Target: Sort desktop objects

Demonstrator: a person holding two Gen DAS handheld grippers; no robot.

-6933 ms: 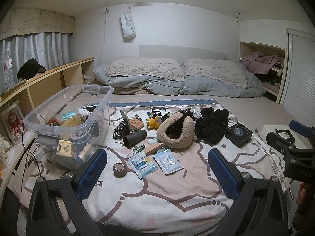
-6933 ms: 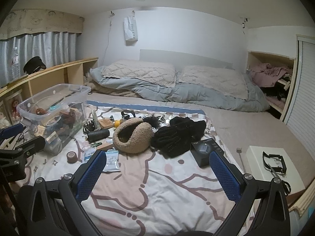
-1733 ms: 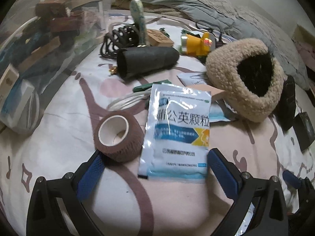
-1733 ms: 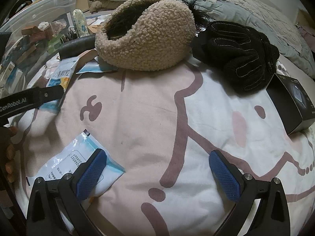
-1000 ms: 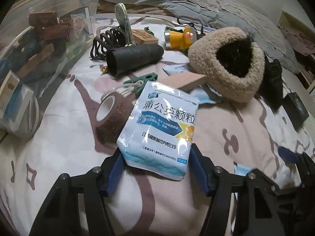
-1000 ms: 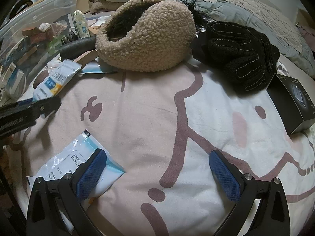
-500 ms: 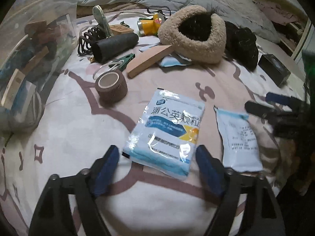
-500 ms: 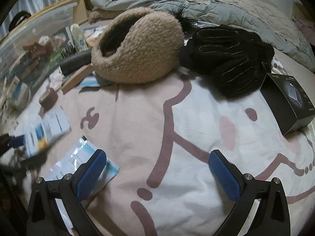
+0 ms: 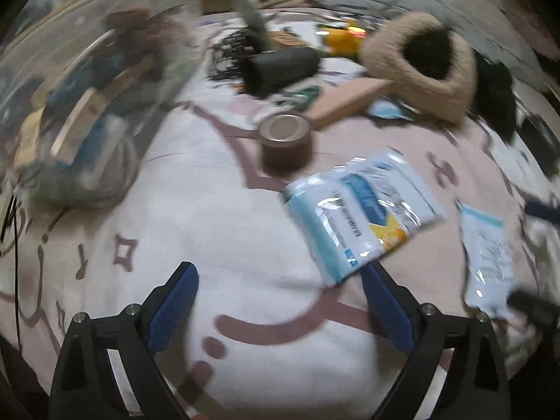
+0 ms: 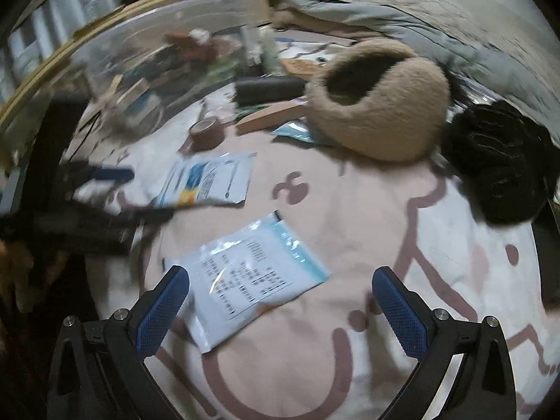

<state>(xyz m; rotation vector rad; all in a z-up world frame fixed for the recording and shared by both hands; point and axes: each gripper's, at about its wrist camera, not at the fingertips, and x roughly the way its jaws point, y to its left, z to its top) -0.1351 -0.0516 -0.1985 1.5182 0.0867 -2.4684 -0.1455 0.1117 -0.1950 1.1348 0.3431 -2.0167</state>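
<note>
A blue-and-yellow printed sachet [image 9: 360, 210] [image 10: 210, 182] lies flat on the pink patterned bed cover [image 9: 217, 217], just ahead of my left gripper's right finger. My left gripper [image 9: 280, 301] [image 10: 136, 194] is open, its jaws still opening, with nothing between them. A second, white sachet [image 10: 252, 280] [image 9: 490, 255] lies to its right. It sits between the wide-apart fingers of my right gripper [image 10: 280, 311] [image 9: 537, 259], which is open and not pressing on it.
A clear plastic bin [image 9: 87, 105] [image 10: 140, 70] full of small items stands at the left. Beyond the sachets are a brown tape roll [image 9: 285, 143], a black cylinder [image 9: 280, 70], a wooden piece [image 9: 350, 101], a fleece hat [image 10: 378, 101] and black gloves [image 10: 500, 161].
My left gripper carried the blue-and-yellow sachet toward me, laid it beside the white one, let go and widened. My right gripper shifted left, so the white sachet now lies between its fingers.
</note>
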